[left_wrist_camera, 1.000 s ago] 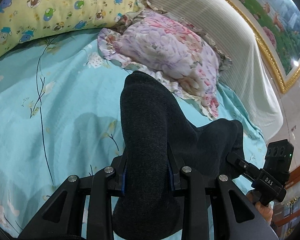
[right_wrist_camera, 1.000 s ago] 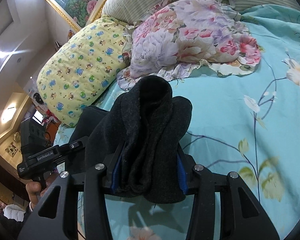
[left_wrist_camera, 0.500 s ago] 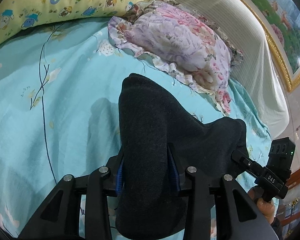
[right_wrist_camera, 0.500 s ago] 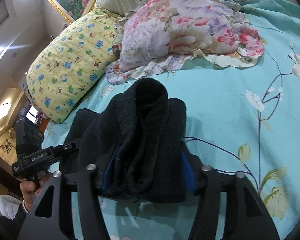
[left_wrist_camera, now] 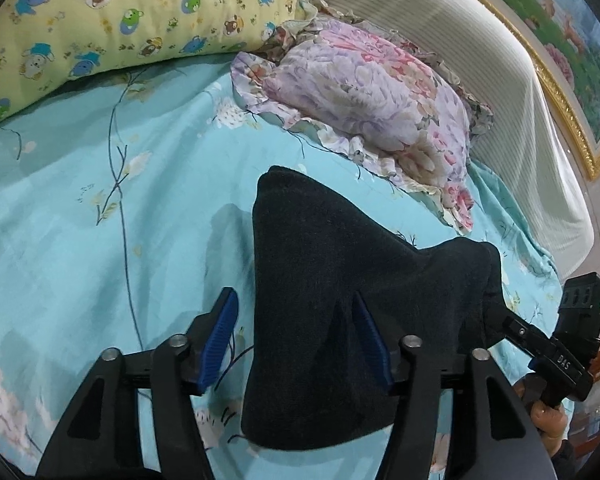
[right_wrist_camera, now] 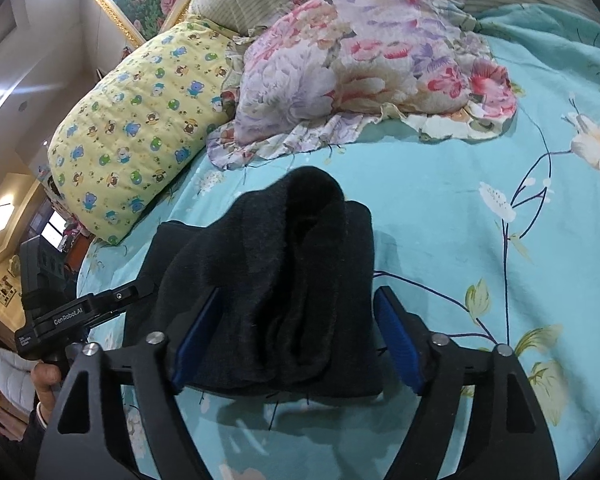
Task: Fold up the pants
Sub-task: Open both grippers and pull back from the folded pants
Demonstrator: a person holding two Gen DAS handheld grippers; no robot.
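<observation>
The dark charcoal pants (left_wrist_camera: 328, 300) lie bunched in a thick fold on the turquoise sheet (left_wrist_camera: 80, 240). My left gripper (left_wrist_camera: 293, 294) straddles one end with its jaws opening. Its left blue pad (left_wrist_camera: 220, 336) stands clear of the cloth, while the fabric drapes against the right pad. My right gripper (right_wrist_camera: 299, 291) straddles the other end of the pants (right_wrist_camera: 284, 280), jaws also opening, and the cloth sags loose between the pads (right_wrist_camera: 396, 340). Each view shows the other gripper's handle (left_wrist_camera: 560, 356) (right_wrist_camera: 68, 316) held by a hand beyond the fold.
A floral ruffled pillow (left_wrist_camera: 372, 92) and a yellow cartoon-print pillow (left_wrist_camera: 140, 12) lie beyond the pants, against a striped cream headboard (left_wrist_camera: 480, 60). A gold-framed painting (left_wrist_camera: 572, 40) hangs above. The bed's edge falls away behind the other gripper's handle in each view.
Both pairs of jaws have spread apart from a tight pinch on the pants. The squeezed cloth has relaxed and widened, and blue pads now show beside it.
</observation>
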